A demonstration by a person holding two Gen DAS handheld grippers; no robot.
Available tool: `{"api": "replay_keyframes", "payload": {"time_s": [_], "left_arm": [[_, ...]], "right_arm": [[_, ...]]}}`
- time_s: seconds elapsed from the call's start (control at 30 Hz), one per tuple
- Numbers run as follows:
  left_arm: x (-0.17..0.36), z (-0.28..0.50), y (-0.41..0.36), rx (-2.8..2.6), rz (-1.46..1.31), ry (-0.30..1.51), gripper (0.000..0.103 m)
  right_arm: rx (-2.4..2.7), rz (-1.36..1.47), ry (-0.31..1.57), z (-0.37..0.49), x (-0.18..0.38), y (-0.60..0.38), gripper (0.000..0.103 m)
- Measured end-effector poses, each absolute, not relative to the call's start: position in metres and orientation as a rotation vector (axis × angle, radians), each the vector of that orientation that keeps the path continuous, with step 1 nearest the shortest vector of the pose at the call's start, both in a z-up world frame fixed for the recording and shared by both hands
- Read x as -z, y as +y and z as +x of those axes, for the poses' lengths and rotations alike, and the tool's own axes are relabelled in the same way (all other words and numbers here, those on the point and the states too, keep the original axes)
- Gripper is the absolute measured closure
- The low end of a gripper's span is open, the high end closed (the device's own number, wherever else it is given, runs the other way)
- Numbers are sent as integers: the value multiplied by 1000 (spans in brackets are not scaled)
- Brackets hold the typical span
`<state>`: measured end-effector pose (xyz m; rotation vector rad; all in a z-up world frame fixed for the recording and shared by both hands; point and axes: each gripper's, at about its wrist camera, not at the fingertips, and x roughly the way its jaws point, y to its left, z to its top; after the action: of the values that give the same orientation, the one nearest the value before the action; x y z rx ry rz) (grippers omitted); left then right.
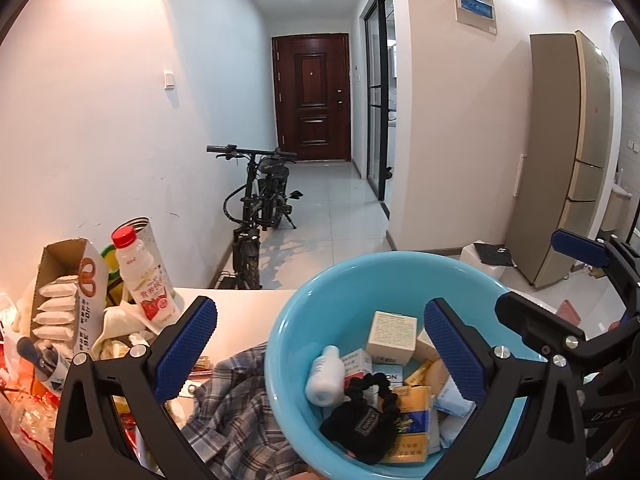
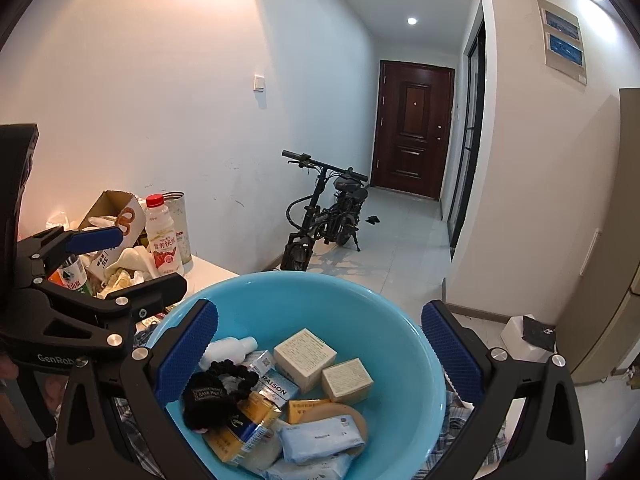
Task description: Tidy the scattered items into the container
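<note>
A white table (image 1: 244, 320) is carrying everything here, and the blue basin (image 2: 304, 304) is sitting near its front edge on a crumpled plaid shirt (image 1: 236, 412), with both tools hanging over it. The left gripper (image 1: 320, 356) is standing wide open and holding nothing, one blue pad over the shirt and the other over the basin's inside; the right gripper (image 2: 320, 356) is likewise spread wide and empty, its pads straddling the basin. Each view is catching the other tool at its edge: the right one at the far right of the left wrist view, the left one at the far left of the right wrist view. The left wrist view is showing the clutter left of the basin best: an open cardboard box (image 1: 68, 292) of white packets, a red-capped drink bottle (image 1: 146, 280) standing upright, and a cloth below it. The right wrist view is looking deeper into the basin, where two cream boxes (image 2: 306, 358) are lying beside each other, a small white bottle (image 2: 228, 350) is on its side, a black scrunchie (image 2: 224, 386) is resting on a yellow packet (image 2: 244, 424), and a tissue pack (image 2: 320, 438) is lying nearest the camera. Only the left wrist view is showing the tall fridge (image 1: 572, 160) at its right in full.
</note>
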<state>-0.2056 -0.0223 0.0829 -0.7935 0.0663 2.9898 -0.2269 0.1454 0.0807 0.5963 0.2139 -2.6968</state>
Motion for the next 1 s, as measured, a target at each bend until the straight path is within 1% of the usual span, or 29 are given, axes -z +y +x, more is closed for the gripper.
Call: {"api": "replay_keyframes", "payload": {"time_s": [0.47, 0.53, 0.7, 1.0], "left_arm": [[-83, -207, -29, -3036, -816, 138, 0], [-83, -207, -29, -3040, -817, 159, 0], [-83, -209, -36, -3021, -834, 101, 0], [-85, -204, -35, -3033, -811, 105, 0]], "right_arm": [[2688, 620, 221, -228, -75, 132, 0], [2711, 617, 248, -226, -75, 128, 0], [2716, 608, 269, -224, -76, 122, 0], [2704, 609, 247, -223, -80, 123, 0]]}}
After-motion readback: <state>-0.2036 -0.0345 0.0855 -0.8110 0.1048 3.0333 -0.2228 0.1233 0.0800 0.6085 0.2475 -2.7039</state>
